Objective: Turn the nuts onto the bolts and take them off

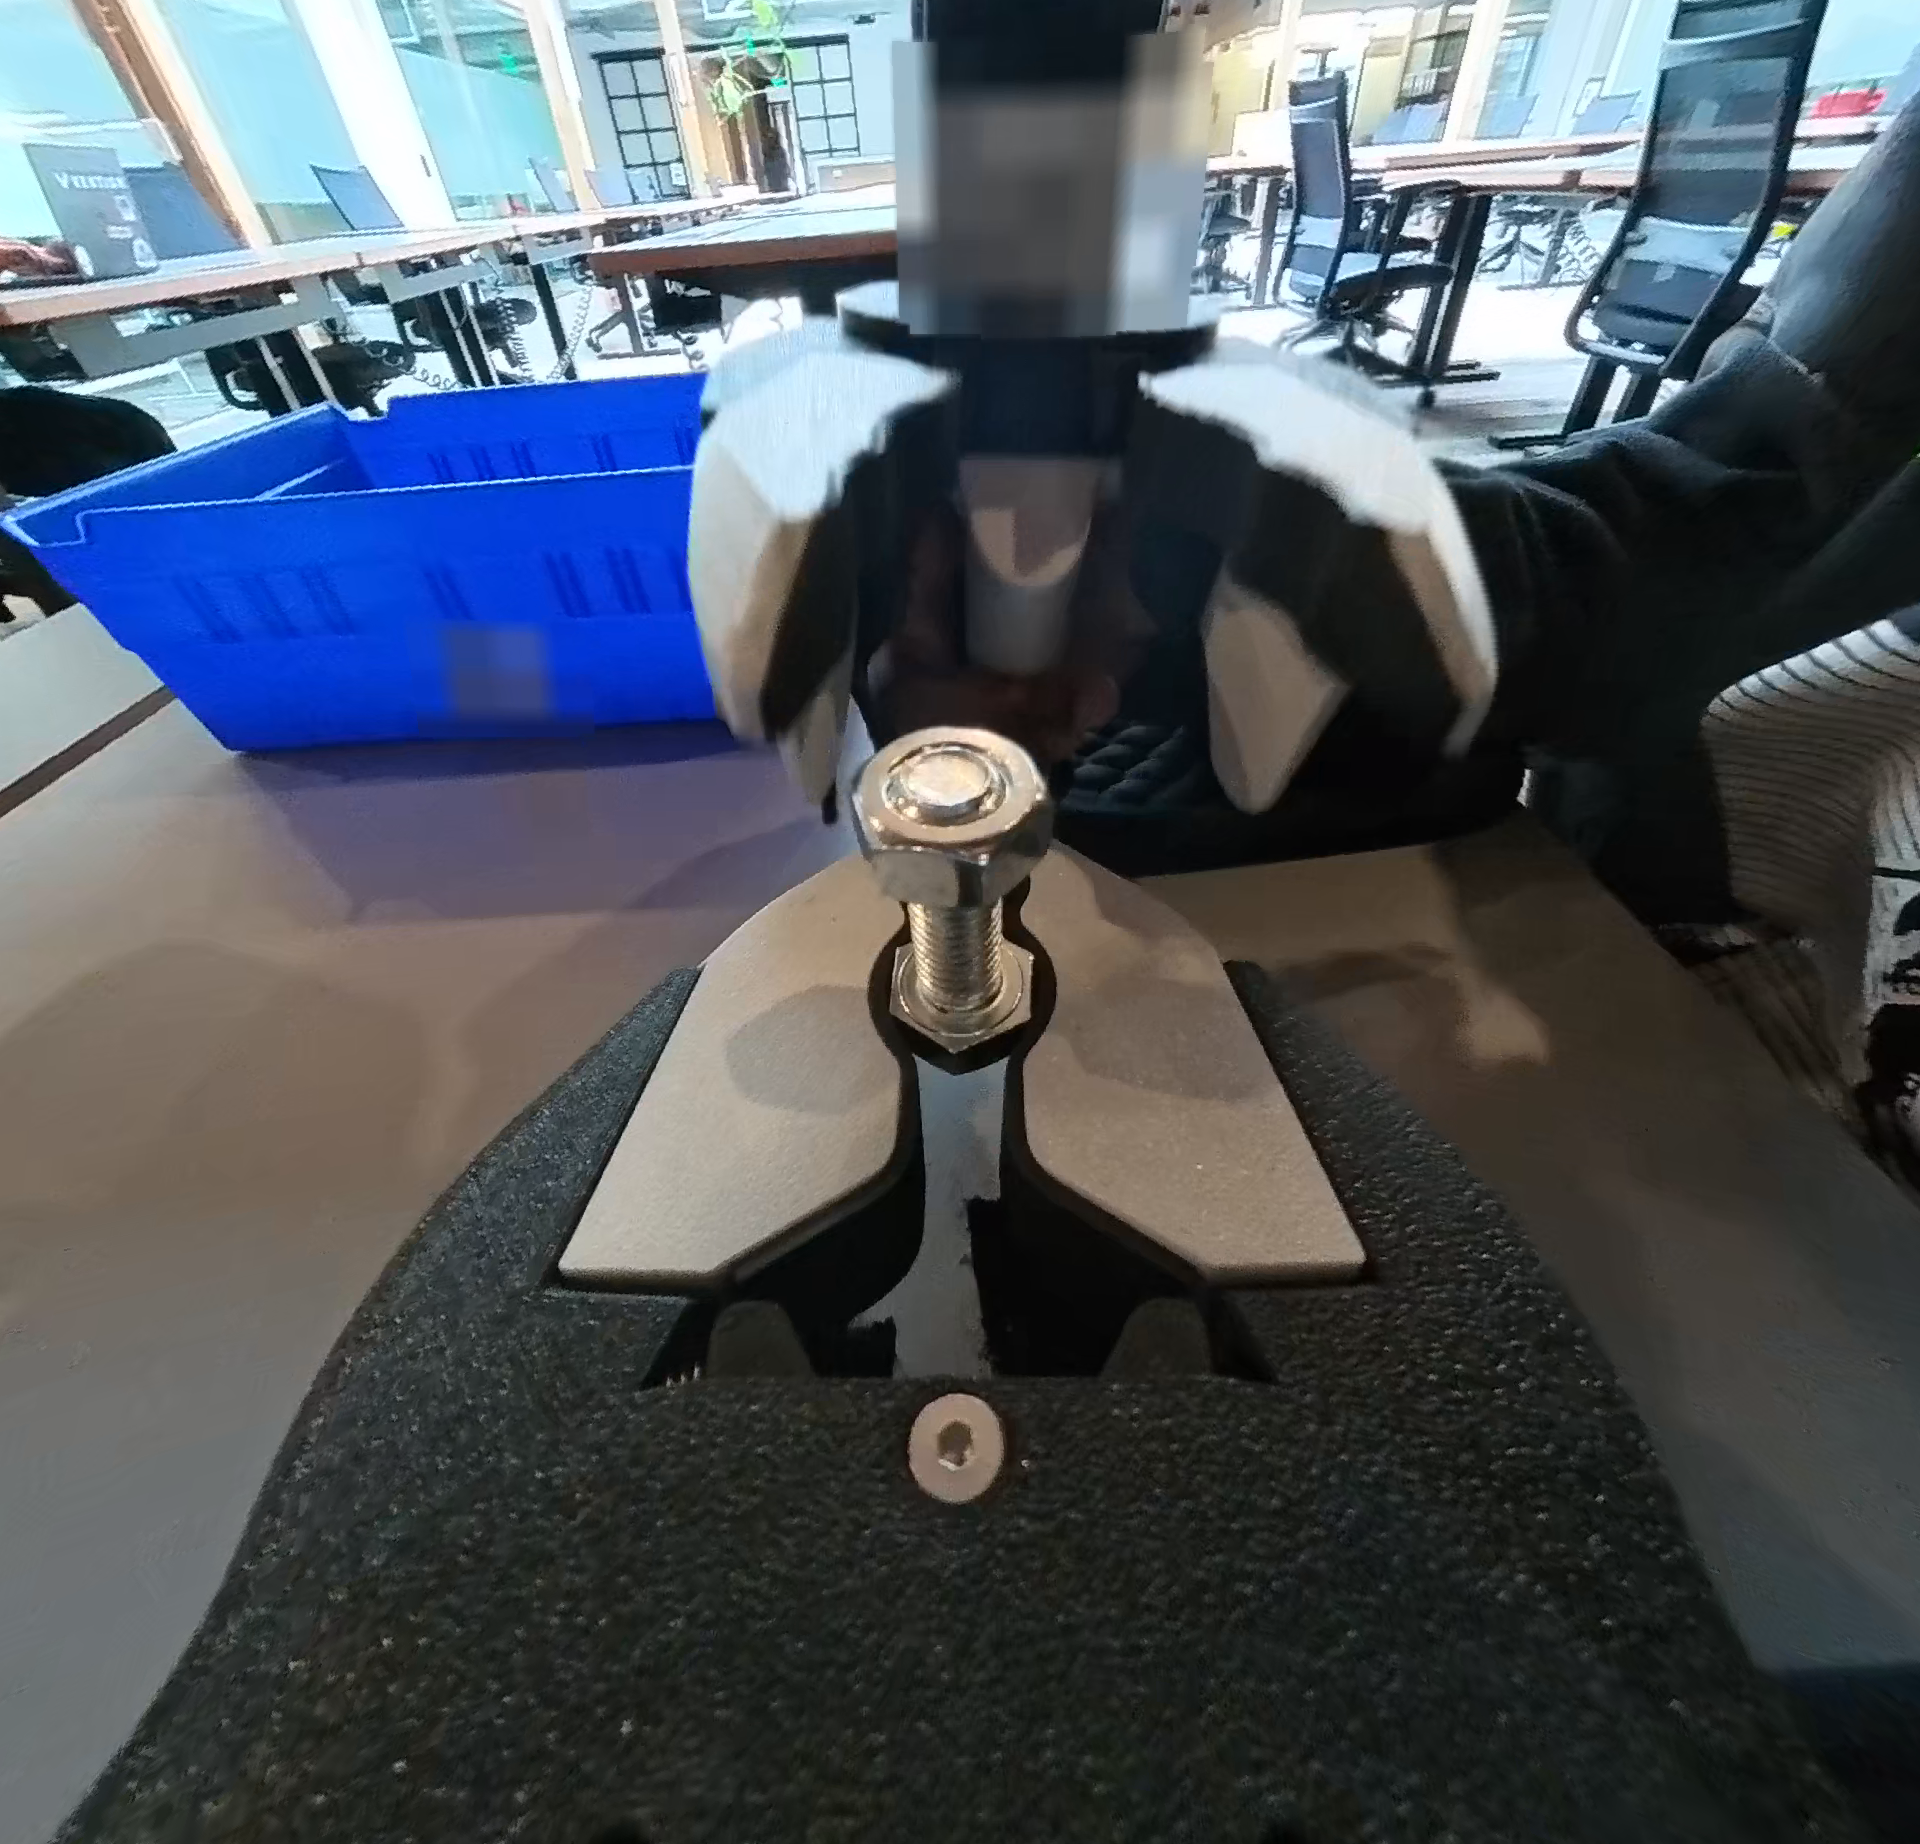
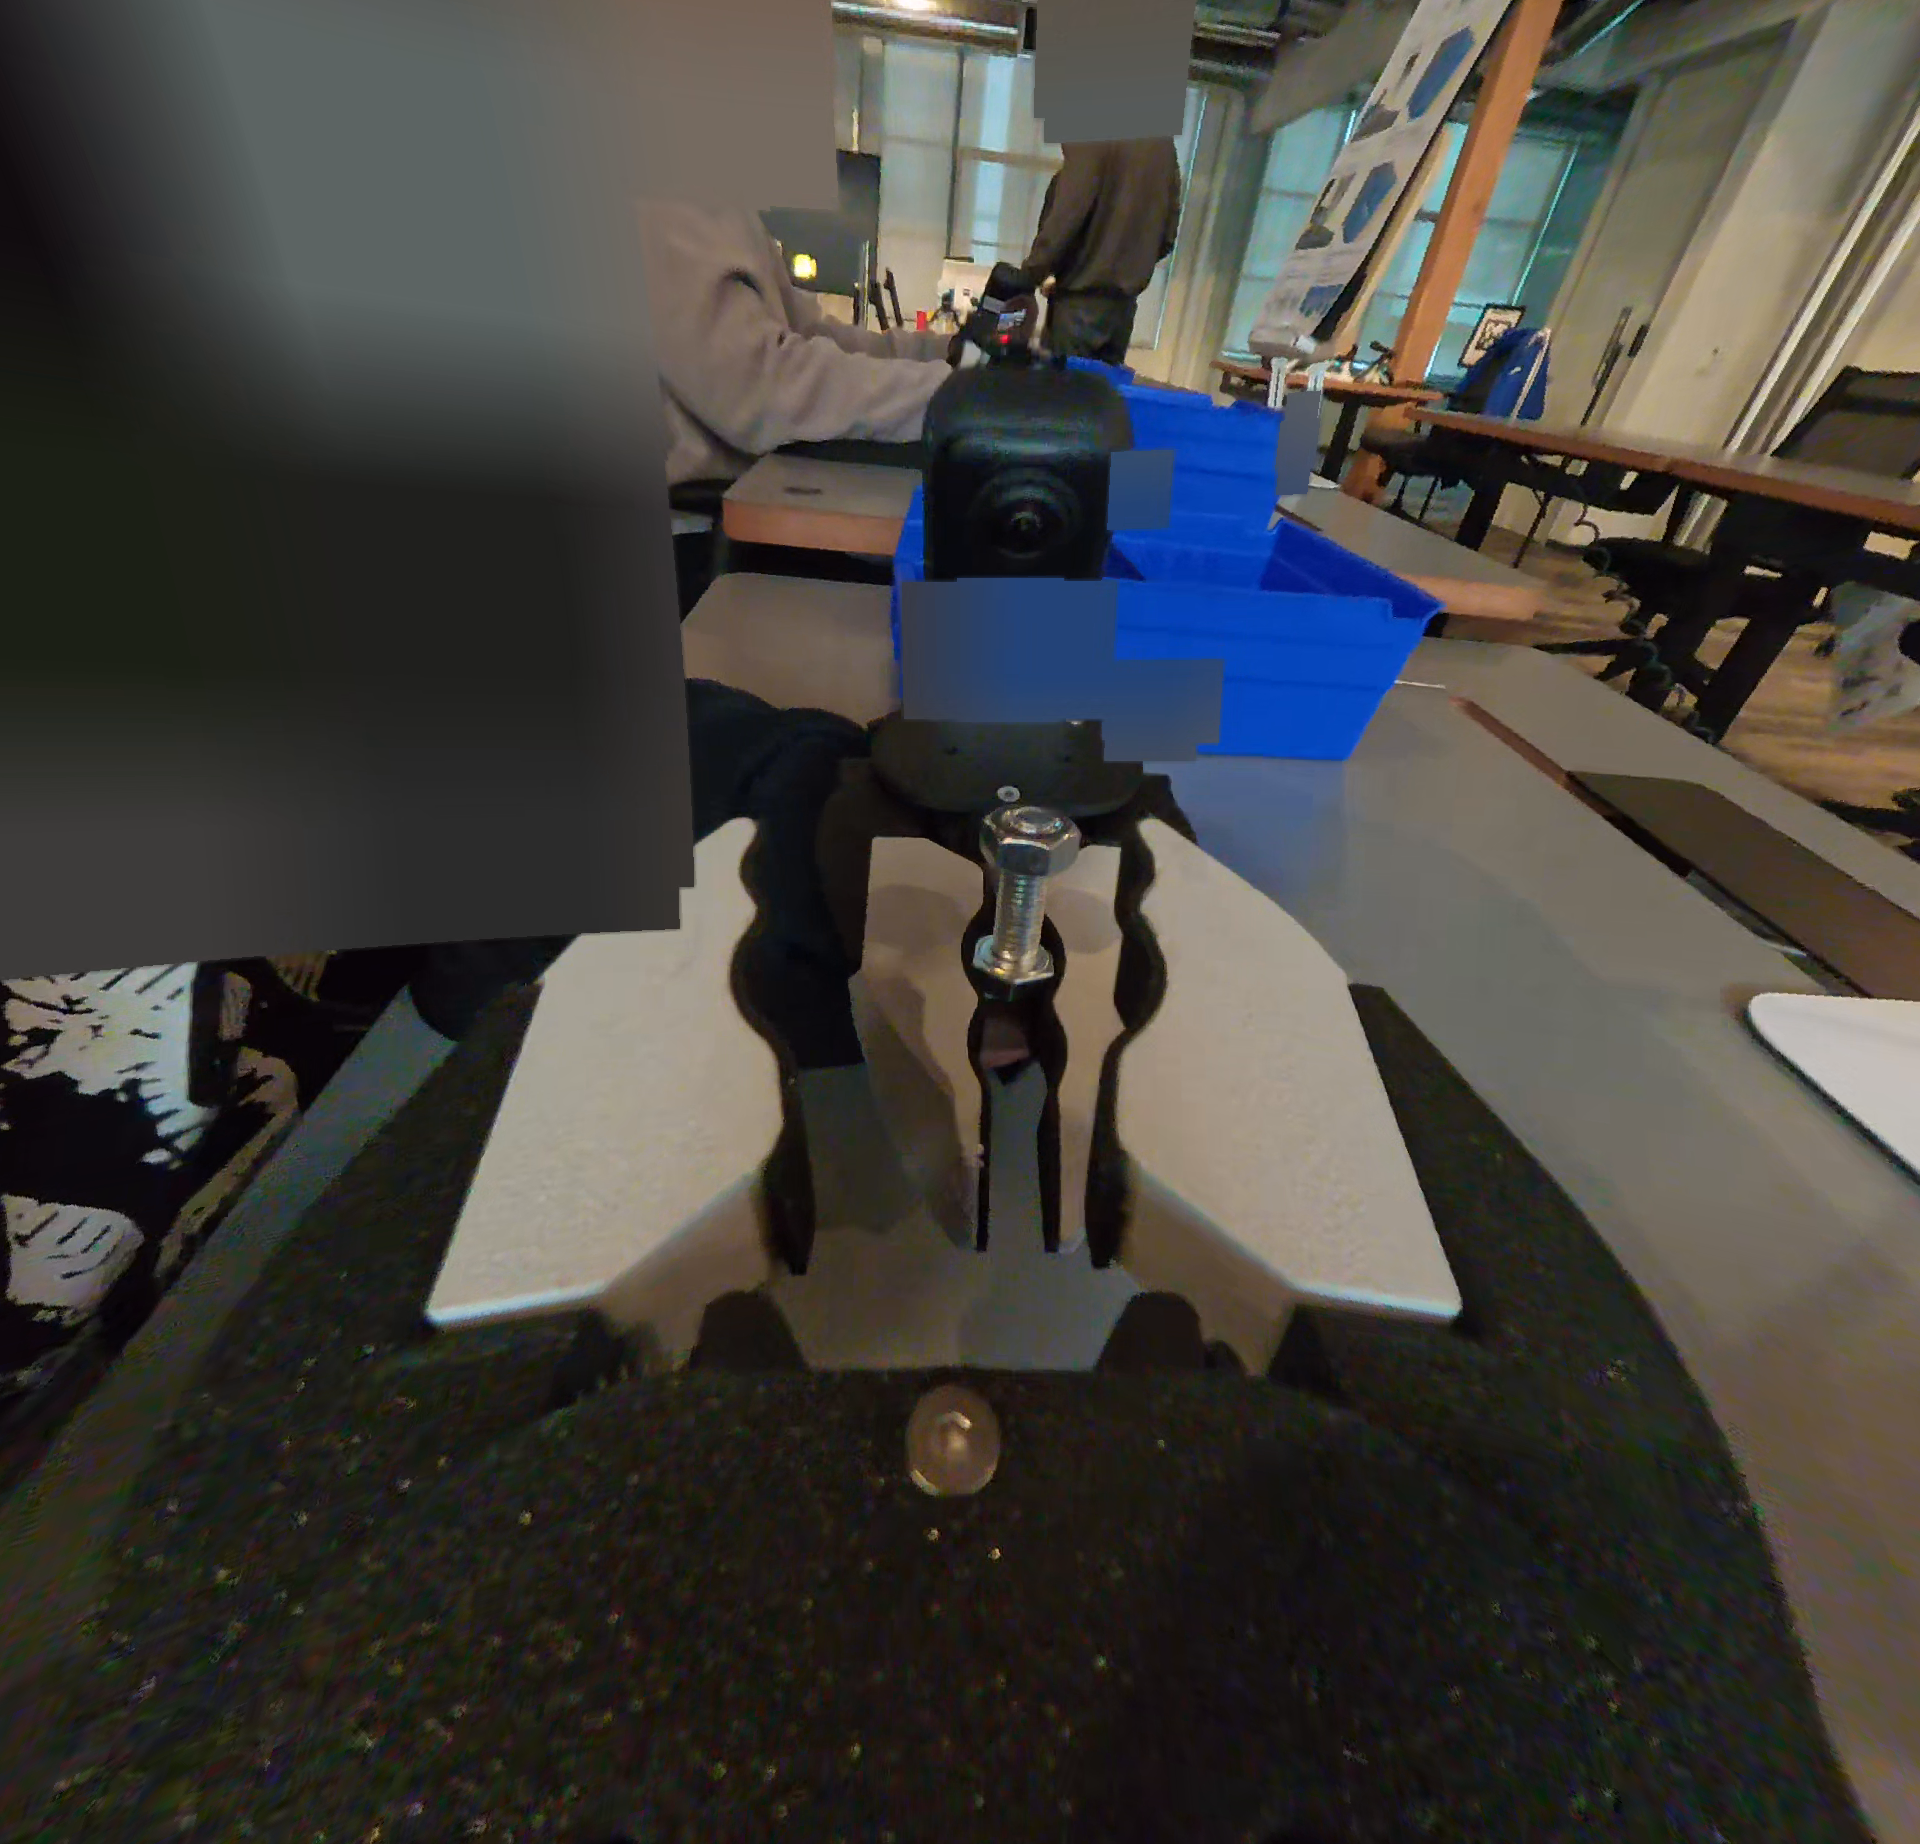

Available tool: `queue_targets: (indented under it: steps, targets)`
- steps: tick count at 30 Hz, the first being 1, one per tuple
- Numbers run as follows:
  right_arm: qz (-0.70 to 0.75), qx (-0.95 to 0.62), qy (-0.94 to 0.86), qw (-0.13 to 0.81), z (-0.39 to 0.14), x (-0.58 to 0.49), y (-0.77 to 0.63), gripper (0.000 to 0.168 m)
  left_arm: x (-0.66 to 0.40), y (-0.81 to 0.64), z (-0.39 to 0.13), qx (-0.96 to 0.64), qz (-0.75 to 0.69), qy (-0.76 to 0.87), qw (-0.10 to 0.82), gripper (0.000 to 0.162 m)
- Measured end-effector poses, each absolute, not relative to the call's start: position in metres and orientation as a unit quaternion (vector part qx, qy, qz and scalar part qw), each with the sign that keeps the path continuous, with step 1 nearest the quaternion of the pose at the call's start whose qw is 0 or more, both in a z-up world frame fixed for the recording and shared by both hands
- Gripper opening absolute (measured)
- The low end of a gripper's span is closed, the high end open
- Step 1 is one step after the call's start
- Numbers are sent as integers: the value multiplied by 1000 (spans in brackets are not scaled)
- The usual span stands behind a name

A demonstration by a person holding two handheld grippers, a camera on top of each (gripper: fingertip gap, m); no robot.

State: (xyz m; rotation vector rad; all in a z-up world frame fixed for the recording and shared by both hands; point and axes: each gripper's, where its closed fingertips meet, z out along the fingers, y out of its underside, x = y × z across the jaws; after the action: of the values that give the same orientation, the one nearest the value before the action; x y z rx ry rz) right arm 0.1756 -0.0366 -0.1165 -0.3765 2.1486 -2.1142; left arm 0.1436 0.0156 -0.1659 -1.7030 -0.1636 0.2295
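The bolt (image 1: 958, 937) stands upright above the grey table (image 1: 312, 963), its head pinched by the left gripper (image 1: 961, 1015), with the nut (image 1: 951, 823) at the top of its thread. The right gripper (image 2: 1013, 947) is spread wide, touching nothing. Judging by this, its next job is closing squarely on the nut to turn it.

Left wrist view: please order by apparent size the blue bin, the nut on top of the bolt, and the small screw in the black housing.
1. blue bin
2. nut
3. small screw, clearly smallest though nearest
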Motion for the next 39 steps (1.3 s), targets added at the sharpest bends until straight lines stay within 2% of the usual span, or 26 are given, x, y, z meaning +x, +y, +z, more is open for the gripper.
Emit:
queue_targets:
  steps: [8,14,15,17,21,22,24,31,39]
  targets:
    - [-713,-109,689,62,-115,171,-38,57,140,12,-162,-738,97,-84,662,10]
    - [-691,-125,709,67,-125,178,-44,64,139,12,-162,-737,95,-85,664,10]
    - [-689,-124,712,63,-126,178,-44,58,139,12,-162,-737,95,-85,664,10]
    - [-686,-122,716,38,-127,171,-41,33,140,12,-162,-736,94,-84,665,10]
    - [-718,-124,682,63,-112,172,-29,5,139,12,-162,-736,94,-85,665,11]
    - [-722,-117,679,62,-110,171,-29,11,139,12,-162,-736,94,-85,665,11]
    - [-718,-101,687,45,-111,165,-34,38,139,12,-163,-739,100,-85,661,10]
    - [-681,-100,726,3,-113,165,-44,33,127,11,-174,-767,163,-111,611,10]
    - [-656,-86,750,0,-124,157,-45,27,124,8,-171,-759,155,-122,621,7]
